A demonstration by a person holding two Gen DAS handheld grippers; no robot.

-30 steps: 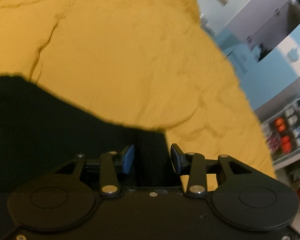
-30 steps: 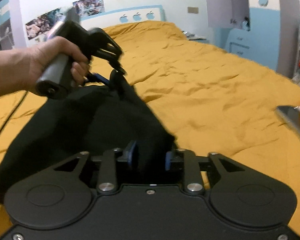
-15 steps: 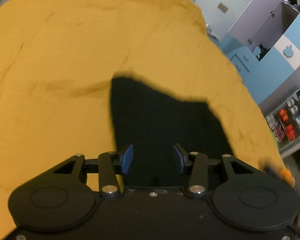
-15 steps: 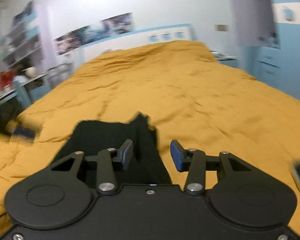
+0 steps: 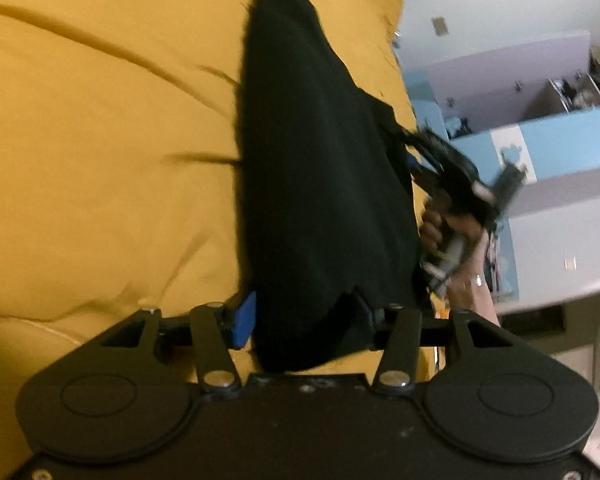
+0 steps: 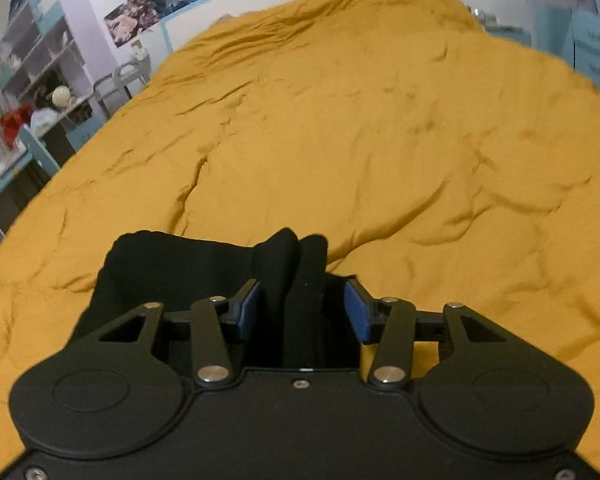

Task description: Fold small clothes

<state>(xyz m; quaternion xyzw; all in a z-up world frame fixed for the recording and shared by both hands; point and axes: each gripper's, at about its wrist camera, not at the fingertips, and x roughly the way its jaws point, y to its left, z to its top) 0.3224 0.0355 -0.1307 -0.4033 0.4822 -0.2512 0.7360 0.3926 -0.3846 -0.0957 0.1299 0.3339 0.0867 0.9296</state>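
Yellow duvet (image 6: 380, 120) is the whole backdrop, and the black garment (image 5: 320, 180) lies bunched on its near end. Looks like a fold just got dropped. Left gripper (image 5: 304, 320) and right gripper (image 6: 300, 310) have just been opening, cloth loose between unclamped jaws. Next up: pull clear, regrab an edge.

The garment (image 6: 188, 268) lies on the bed cover (image 6: 380, 128), near its front edge. Shelves (image 6: 32, 64) stand far left, cupboards (image 5: 540, 80) right.
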